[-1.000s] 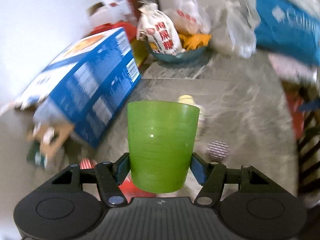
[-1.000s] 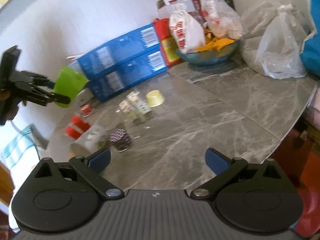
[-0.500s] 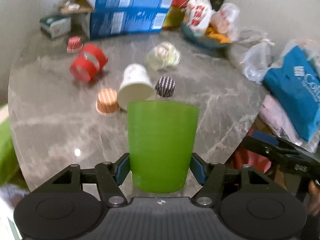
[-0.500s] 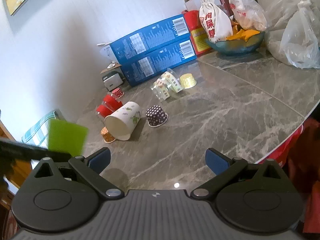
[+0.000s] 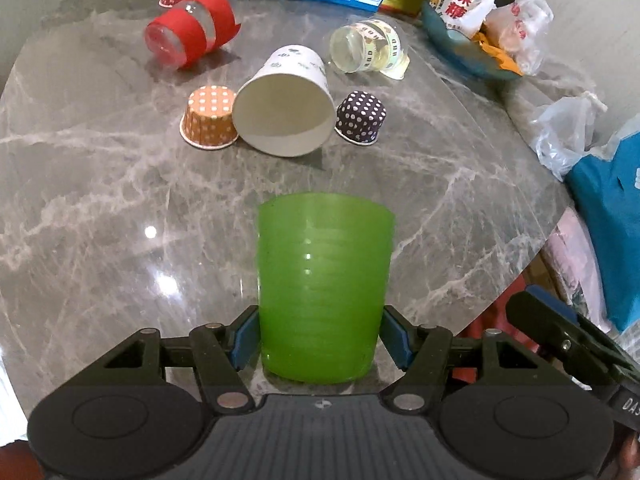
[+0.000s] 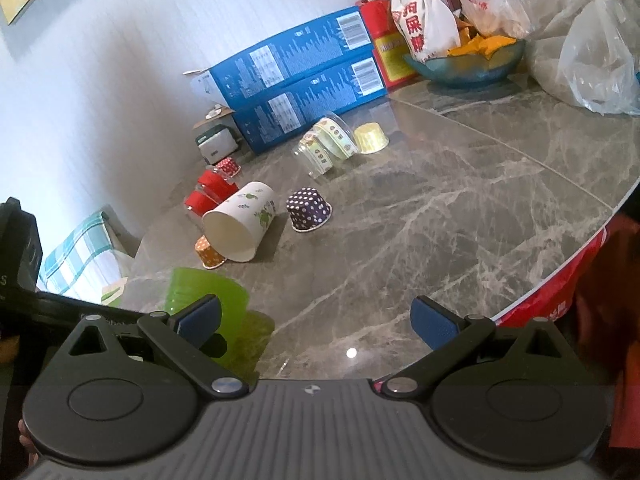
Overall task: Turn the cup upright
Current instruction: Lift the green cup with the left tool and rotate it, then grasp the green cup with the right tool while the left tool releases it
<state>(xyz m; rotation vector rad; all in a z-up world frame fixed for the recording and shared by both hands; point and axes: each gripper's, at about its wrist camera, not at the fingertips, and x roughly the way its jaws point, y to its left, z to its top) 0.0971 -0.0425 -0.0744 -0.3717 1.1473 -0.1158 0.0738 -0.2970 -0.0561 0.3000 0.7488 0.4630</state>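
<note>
My left gripper (image 5: 320, 340) is shut on a green plastic cup (image 5: 322, 292), gripped low on its sides with its mouth pointing away from me, over the near part of the marble table (image 5: 100, 184). The green cup also shows in the right wrist view (image 6: 200, 294), low at the left, close to the tabletop. My right gripper (image 6: 316, 318) is open and empty above the table's near edge. A white paper cup (image 5: 286, 102) lies on its side mid-table with its mouth toward me.
A red-banded clear cup (image 5: 190, 26) and a clear patterned cup (image 5: 370, 50) lie on their sides. Orange (image 5: 208, 122), dark dotted (image 5: 360, 116) and yellow (image 6: 372, 138) cupcake liners sit upside down. Blue boxes (image 6: 304, 80), a snack bowl (image 6: 468, 64) and plastic bags (image 6: 596, 60) line the back.
My left gripper has swung round with the green cup from facing the boxes to over the table's near part and come lower. My right gripper stays open and has shifted slightly.
</note>
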